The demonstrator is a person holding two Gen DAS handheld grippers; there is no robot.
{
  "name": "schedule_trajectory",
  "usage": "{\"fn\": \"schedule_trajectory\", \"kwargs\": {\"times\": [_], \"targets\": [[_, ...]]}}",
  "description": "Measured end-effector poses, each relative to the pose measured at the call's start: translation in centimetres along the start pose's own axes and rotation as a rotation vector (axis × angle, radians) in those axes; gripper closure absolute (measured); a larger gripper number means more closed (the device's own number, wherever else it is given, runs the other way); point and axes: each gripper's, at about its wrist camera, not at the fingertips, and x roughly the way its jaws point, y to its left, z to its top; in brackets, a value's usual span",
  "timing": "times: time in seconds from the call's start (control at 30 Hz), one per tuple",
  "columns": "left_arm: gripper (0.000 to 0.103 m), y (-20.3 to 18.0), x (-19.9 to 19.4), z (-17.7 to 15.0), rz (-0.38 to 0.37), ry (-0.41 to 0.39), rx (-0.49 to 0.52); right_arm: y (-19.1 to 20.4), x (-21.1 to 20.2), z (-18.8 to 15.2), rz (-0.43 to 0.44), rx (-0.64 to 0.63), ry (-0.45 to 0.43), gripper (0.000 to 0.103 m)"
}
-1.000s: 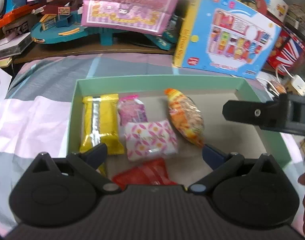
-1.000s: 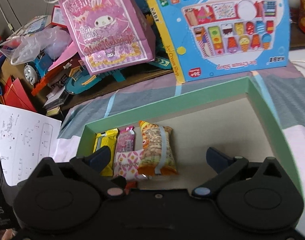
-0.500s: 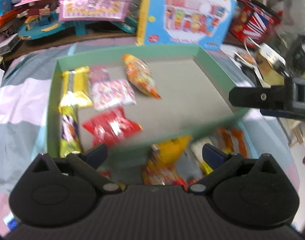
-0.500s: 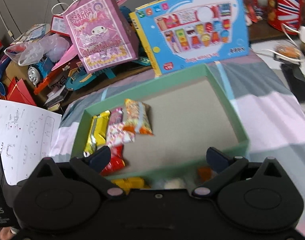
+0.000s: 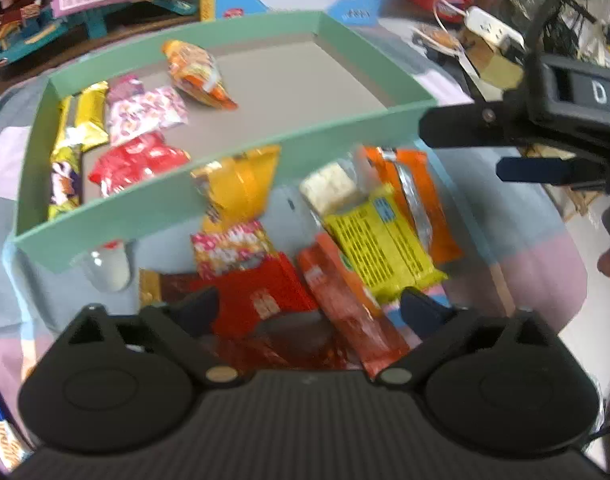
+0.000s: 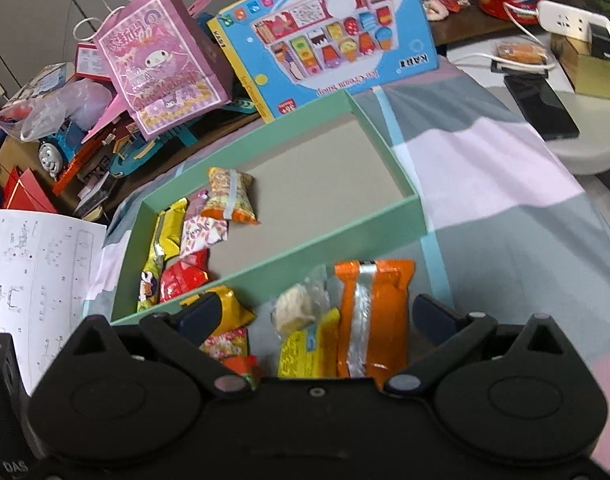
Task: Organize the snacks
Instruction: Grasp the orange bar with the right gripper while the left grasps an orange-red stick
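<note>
A: Left wrist first. Left gripper has its jaws apart over the loose snack pile, nothing pinched. They've just been closing a bit, with the red packet and a long red-orange bar lying under the gap, not gripped.

B: And the box?

A: The green box is beyond the pile. Inside, at its left: yellow bar, pink-patterned packet, red packet in the box, orange bag. The right gripper pokes in from the right with its fingers parted.

B: Right wrist?

A: Same gripper, jaws wide, holding nothing. Between its fingers, near side of the box wall: orange pack with a silver seam, yellow wrapper, pale rice cake. All on the striped sheet. Far behind: blue toy box, pink gift bag.
</note>
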Motion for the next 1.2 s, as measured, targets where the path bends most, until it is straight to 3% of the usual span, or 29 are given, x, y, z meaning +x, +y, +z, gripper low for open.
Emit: {"fn": "schedule_trajectory", "kwargs": {"times": [0.17, 0.23, 0.37, 0.47, 0.6, 0.73, 0.93, 1.0, 1.07, 1.2], "targets": [[0.033, -0.7, 0.8, -0.6, -0.025, 0.015, 0.022, -1.4, 0.9, -0.9, -0.036, 0.042, 0.012, 0.017], [0.076, -1.0, 0.8, -0.6, -0.038, 0.001, 0.053, -2.1, 1.4, -1.1, -0.063, 0.055, 0.016, 0.026], [0.077, -0.2, 1.3, -0.3, -0.043, 0.001, 0.031, -3.4, 2.4, -1.7, -0.119, 0.065, 0.039, 0.043], [0.076, 0.9, 1.6, -0.1, -0.070, 0.015, -0.014, -3.9, 3.2, -2.1, -0.144, 0.068, 0.057, 0.043], [0.076, 0.5, 1.9, -0.2, -0.096, 0.036, 0.013, -3.5, 4.4, -2.3, -0.128, 0.054, 0.080, 0.043], [0.083, -1.0, 1.8, -0.7, -0.098, 0.018, 0.089, -1.9, 6.1, -2.4, -0.134, 0.005, 0.098, 0.043], [0.077, -0.3, 3.0, -0.5, -0.112, 0.057, 0.059, 0.5, 7.6, -2.8, -0.208, -0.134, 0.065, 0.043], [0.077, -0.4, 3.0, -0.5, -0.113, 0.050, 0.074, 1.4, 8.1, -3.2, -0.246, -0.209, 0.054, 0.053], [0.079, -0.5, 3.0, -0.5, -0.113, 0.048, 0.085, 1.9, 8.0, -3.5, -0.261, -0.260, 0.038, 0.055], [0.086, -0.2, 2.1, -0.3, -0.109, 0.023, 0.074, 0.8, 7.3, -3.1, -0.235, -0.179, 0.041, 0.056]]}}
